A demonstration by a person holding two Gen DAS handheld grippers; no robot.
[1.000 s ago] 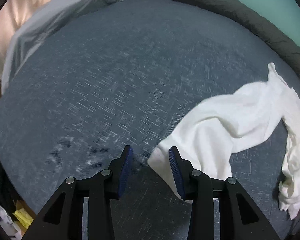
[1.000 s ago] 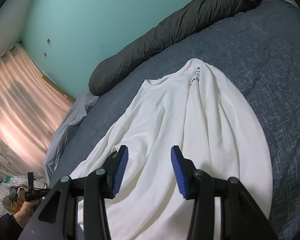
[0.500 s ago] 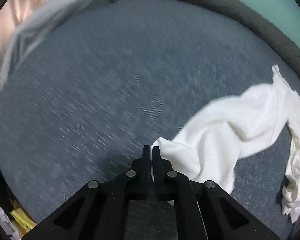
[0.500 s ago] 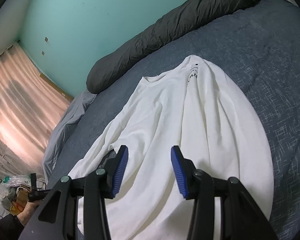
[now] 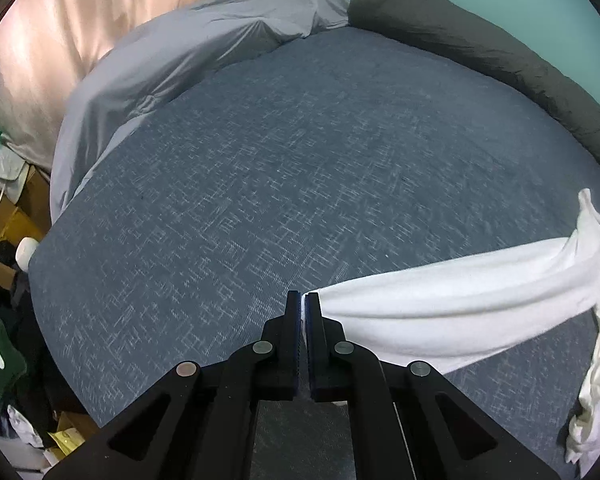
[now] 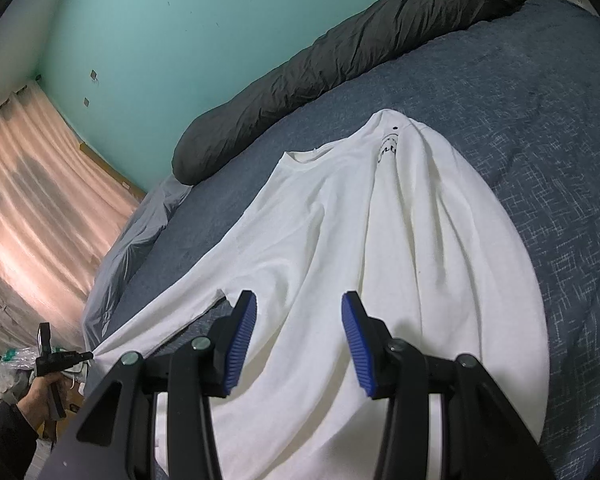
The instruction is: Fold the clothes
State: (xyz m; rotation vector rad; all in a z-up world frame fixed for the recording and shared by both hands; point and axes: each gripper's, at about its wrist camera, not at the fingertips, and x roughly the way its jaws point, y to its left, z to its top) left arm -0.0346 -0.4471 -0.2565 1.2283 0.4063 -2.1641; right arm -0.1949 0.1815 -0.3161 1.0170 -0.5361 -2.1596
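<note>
Left wrist view shows the left gripper (image 5: 303,300) with its jaws closed tight on the cuff end of a white long-sleeved cotton shirt (image 5: 452,304); the sleeve runs taut toward three o'clock, lifted off the blue-grey woven bedspread (image 5: 260,184) (the rest of the garment bunches at the frame's right edge). A dark grey rolled duvet (image 5: 500,60) lies along the bed at one o'clock, and a pale grey sheet (image 5: 180,52) is heaped at eleven o'clock. Right wrist view: the right gripper (image 6: 298,320) hovers over the shirt's body (image 6: 380,248), its jaws about half open with nothing between the blue pads (image 6: 240,336). The shirt lies spread on the bed, collar toward twelve o'clock, one sleeve stretched toward eight o'clock, where a person's hand (image 6: 40,392) holds the other gripper.
</note>
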